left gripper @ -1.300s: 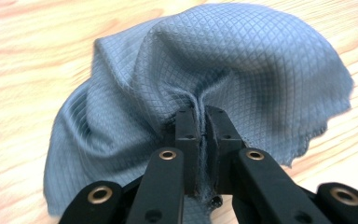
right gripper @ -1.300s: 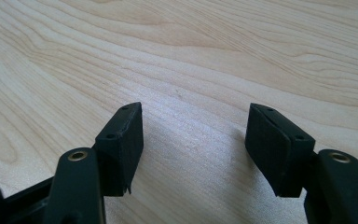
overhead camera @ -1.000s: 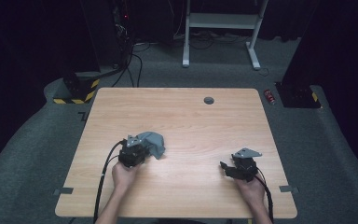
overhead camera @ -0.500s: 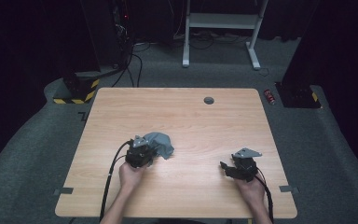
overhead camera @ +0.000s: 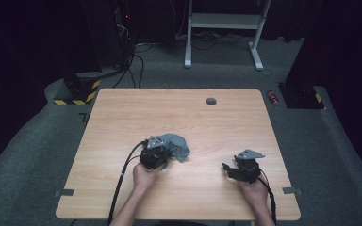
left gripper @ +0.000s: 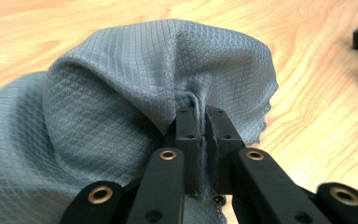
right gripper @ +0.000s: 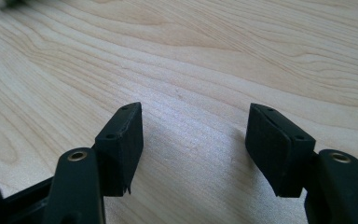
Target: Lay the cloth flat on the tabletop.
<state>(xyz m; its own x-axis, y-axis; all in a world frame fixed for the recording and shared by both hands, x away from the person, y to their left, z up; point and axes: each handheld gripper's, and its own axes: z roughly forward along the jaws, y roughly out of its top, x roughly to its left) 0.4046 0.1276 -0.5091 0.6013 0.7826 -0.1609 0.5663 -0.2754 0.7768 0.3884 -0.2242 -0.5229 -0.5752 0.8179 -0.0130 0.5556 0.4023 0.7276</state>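
1. Near the wooden table's [overhead camera: 122,117] middle, the left gripper [left gripper: 198,116] pinches a fold of the crumpled grey cloth [left gripper: 121,93].
2. Well apart, the right gripper [right gripper: 193,135] rests with its jaws spread, holding nothing.

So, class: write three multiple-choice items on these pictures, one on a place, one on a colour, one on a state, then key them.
1. Where does the cloth lie on the table?
A. far edge
B. near half, by the left gripper
C. right corner

2. What colour is the cloth?
A. grey
B. red
C. yellow

3. How does the right gripper stand?
A. shut on the cloth
B. shut on nothing
C. open over bare wood

Key: B, the high view shows it there; A, the weave shows grey; C, its jaws stand apart.
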